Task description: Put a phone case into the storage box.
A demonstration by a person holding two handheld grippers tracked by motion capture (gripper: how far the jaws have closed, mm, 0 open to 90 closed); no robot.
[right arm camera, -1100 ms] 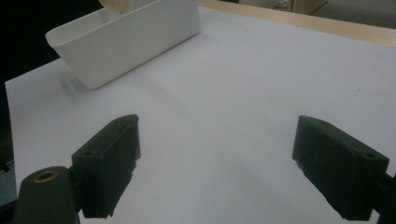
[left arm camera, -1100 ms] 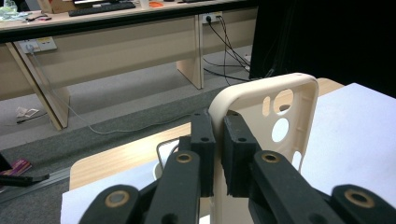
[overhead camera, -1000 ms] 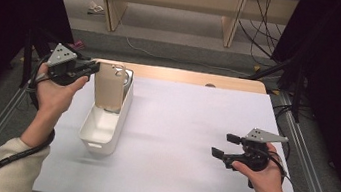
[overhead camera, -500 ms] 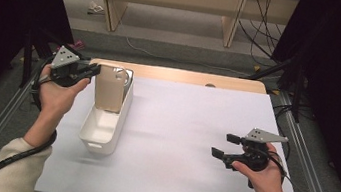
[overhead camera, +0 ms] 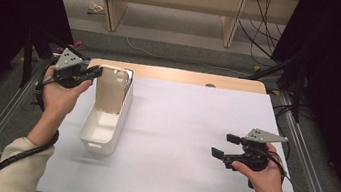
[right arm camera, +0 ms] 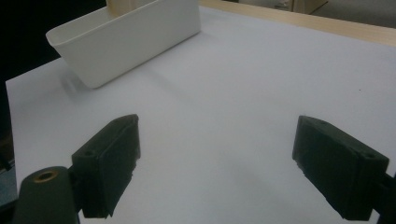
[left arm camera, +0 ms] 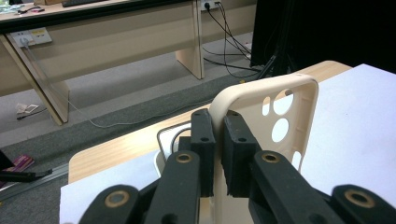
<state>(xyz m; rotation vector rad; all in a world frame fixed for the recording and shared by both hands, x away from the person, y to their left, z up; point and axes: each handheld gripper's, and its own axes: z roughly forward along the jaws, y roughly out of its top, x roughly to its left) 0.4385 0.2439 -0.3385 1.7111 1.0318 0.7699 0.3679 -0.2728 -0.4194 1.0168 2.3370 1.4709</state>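
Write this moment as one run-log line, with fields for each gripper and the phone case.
left gripper: shut on phone case rim | phone case: upright, lower end in white bin | right gripper: open, holds nothing, over white table sheet

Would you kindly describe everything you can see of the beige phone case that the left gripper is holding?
The phone case is beige, looks like soft rubbery plastic, and has rounded corners, a raised rim and round camera cutouts near its top corner. It stands upright in the far end of the white bin. The left gripper is shut on its upper edge, one pad on each side of the rim.
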